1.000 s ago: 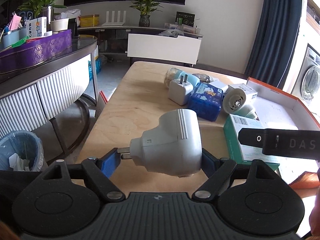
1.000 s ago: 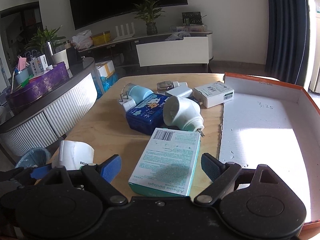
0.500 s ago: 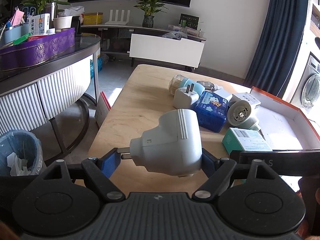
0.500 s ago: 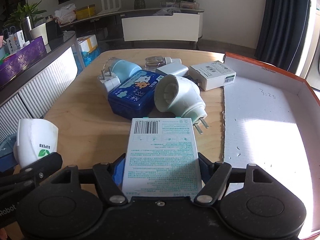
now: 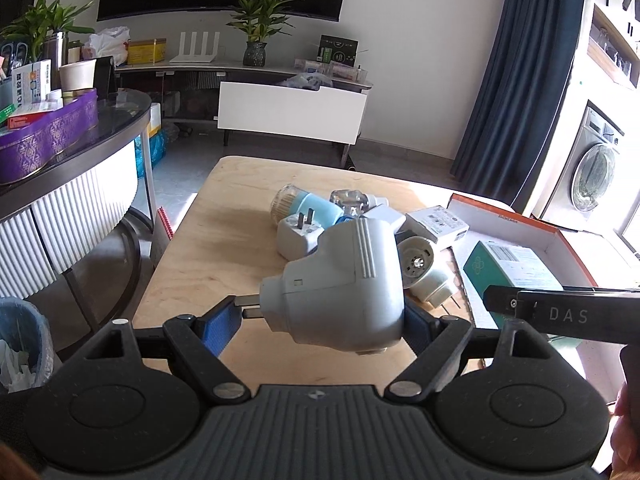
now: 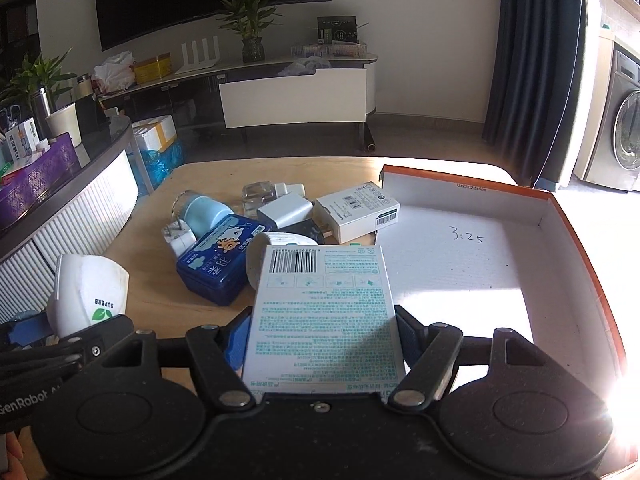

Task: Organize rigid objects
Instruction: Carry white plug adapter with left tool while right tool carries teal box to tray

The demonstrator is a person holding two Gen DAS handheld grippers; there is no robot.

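Observation:
My left gripper (image 5: 320, 320) is shut on a white plug-in device (image 5: 340, 284) and holds it above the wooden table (image 5: 212, 256). My right gripper (image 6: 320, 340) is shut on a teal-and-white bandage box (image 6: 324, 316), lifted above the table; it also shows in the left wrist view (image 5: 516, 272). The white plug-in device shows at the left of the right wrist view (image 6: 88, 292). An open orange-rimmed cardboard box (image 6: 580, 248) with a white floor lies to the right.
A cluster lies mid-table: a blue tin (image 6: 220, 260), a white carton (image 6: 356, 210), a white charger (image 6: 284, 210), a light-blue vaporizer (image 6: 200, 210), a small glass bottle (image 6: 260, 194) and a round white plug (image 5: 424, 268). A bin (image 5: 20, 344) stands at left.
My right gripper closed on the bandage box and lifted it off the table. My left gripper kept its hold on the plug-in device and drew back a little.

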